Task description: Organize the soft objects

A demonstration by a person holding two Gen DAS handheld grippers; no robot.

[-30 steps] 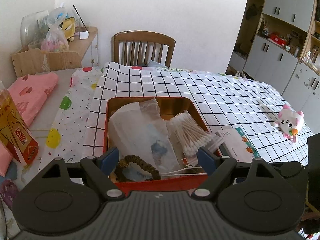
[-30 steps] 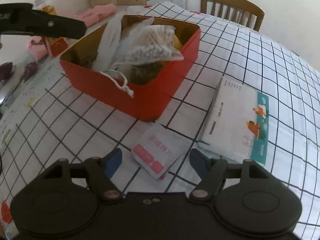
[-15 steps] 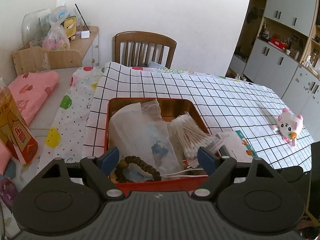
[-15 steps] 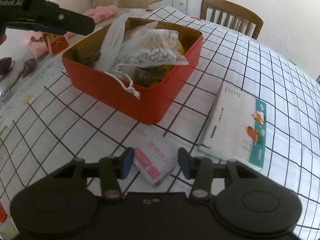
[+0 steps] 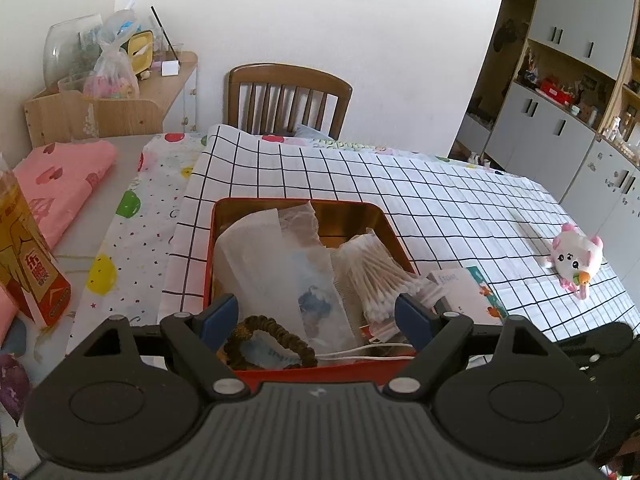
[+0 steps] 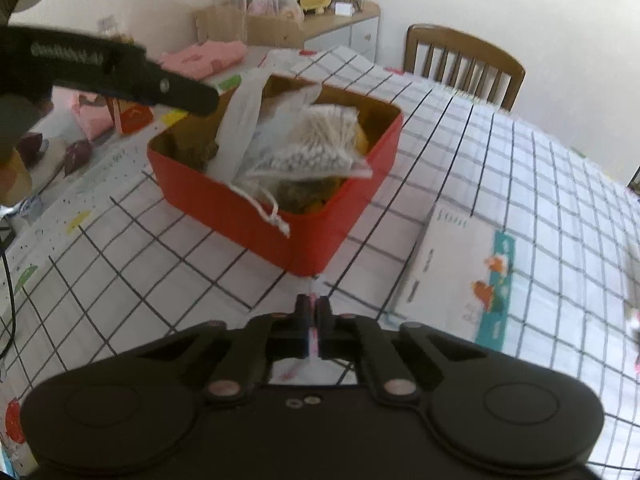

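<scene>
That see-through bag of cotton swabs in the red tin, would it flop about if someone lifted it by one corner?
Probably yes. The bag of cotton swabs is thin, crinkled film, so it would likely sag and the loose sticks slide to the low end. It looks light for its bulk. It already leans over the red tin rim, so a nudge might tip it out.

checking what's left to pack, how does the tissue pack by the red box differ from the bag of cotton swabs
The tissue pack lies flat on the checked cloth outside the red box; the bag of cotton swabs sits inside it, propped on other things. The tissue pack is opaque white with a teal printed band; the bag of cotton swabs is clear, its contents showing. The tissue pack looks larger. Neither is held.
</scene>
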